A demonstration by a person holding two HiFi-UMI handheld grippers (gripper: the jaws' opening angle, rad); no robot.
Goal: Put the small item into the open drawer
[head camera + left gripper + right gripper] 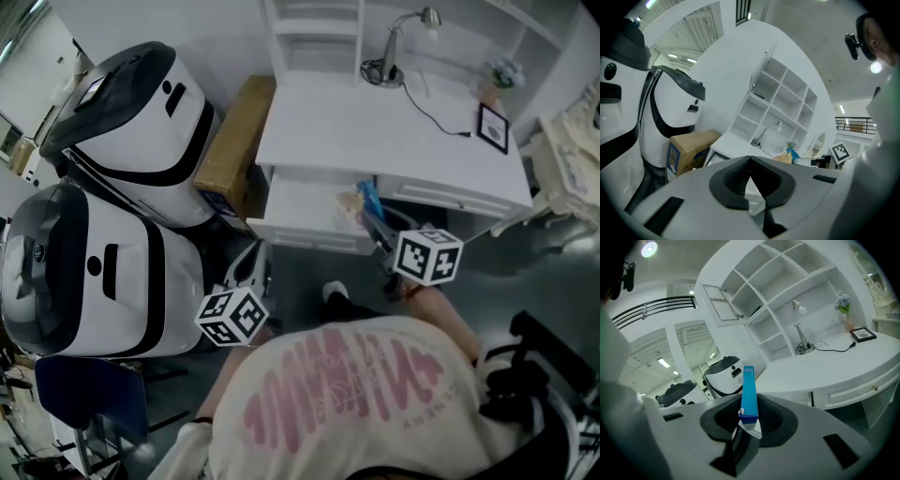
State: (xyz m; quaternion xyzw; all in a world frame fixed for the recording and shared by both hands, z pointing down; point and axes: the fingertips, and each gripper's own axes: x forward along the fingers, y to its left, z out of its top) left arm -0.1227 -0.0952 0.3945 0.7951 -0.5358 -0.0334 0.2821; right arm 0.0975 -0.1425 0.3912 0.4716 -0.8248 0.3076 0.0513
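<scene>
Blue small box (749, 390) stands upright, clenched between the right tool (751, 414) jaws. Ahead of that tool and below it gapes the open drawer (305, 211) of the white bench (375, 131). Beside it, the left tool (750, 161) is clenched, empty.

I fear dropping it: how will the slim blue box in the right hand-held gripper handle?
The blue box looks like thin cardboard, probably light and crushable. Long and narrow, pinched at one end by the right hand-held gripper, it would likely topple if stood upright.
</scene>
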